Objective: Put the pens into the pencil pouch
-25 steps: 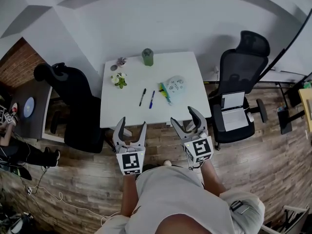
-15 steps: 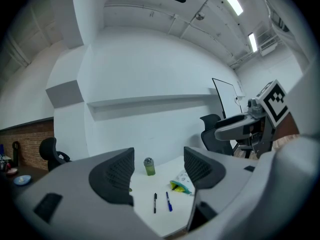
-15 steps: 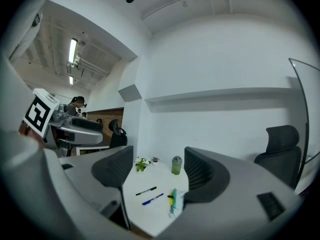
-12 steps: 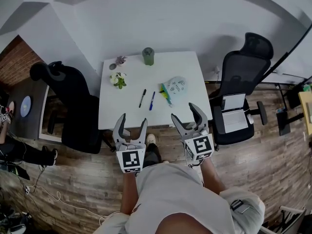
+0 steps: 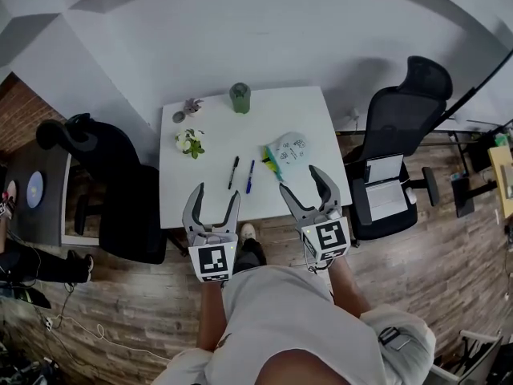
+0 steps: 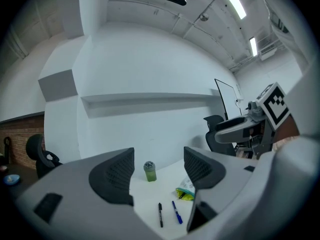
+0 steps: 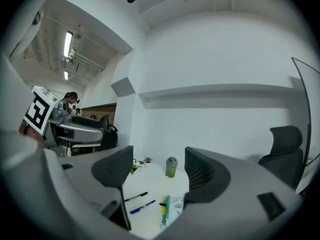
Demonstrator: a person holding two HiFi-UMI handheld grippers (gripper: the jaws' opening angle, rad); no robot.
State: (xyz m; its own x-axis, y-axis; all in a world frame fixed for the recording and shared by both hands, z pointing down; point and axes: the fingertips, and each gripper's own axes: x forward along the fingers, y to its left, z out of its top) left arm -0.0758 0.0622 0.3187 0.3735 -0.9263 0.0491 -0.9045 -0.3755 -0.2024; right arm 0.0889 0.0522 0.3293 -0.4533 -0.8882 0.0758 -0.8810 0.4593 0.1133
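My left gripper [image 5: 216,192] and right gripper [image 5: 302,180] both have their fingers open and empty. The black pen [image 5: 233,166] and blue pen [image 5: 250,176] lie close together, so in pinching one I could knock the other rolling.

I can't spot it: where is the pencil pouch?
The pouch lies on the right half of the white table in the head view, just right of the blue pen.

The head view looks steeply down from high above onto the white table [image 5: 296,115] ahead. Both gripper views sit low, short of its near edge, facing level toward the far wall [image 6: 150,69]. All three share the tabletop and its pens [image 5: 233,172].
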